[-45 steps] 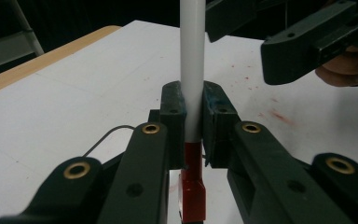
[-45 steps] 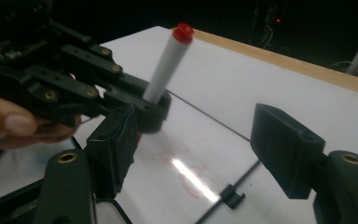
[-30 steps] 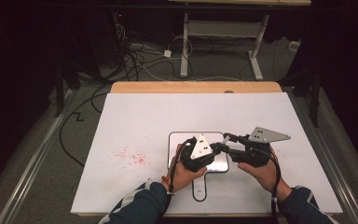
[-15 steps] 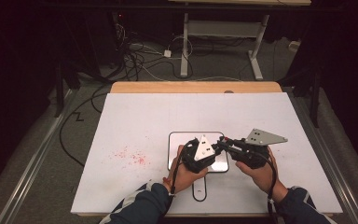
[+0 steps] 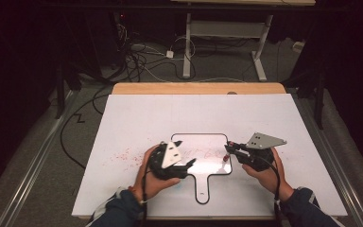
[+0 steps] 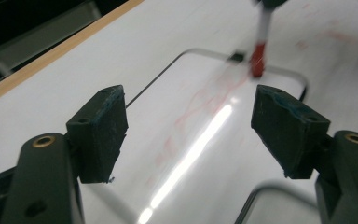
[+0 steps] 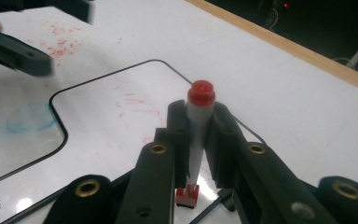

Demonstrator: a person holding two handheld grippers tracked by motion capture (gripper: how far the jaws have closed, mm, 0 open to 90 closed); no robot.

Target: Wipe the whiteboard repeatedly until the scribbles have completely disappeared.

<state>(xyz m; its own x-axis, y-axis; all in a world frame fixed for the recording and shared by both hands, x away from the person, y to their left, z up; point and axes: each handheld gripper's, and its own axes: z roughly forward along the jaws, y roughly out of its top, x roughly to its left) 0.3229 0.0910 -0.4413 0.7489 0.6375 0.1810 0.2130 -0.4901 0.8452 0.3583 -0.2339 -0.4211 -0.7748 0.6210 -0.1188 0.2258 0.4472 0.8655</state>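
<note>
A: The room is dark around the table [image 5: 123, 118]; its white top takes the light from above.

B: Glare on the board [image 6: 186, 163]?

A: A bright streak runs along it in the left gripper view (a smaller one sits near its right edge from above). The marker [image 6: 260, 51] there is blurred, and the other gripper smears at the right gripper view's top left.

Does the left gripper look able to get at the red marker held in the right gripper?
Probably yes: the left gripper is open, and bare whiteboard lies between it and the red marker clamped in the right gripper.
</note>
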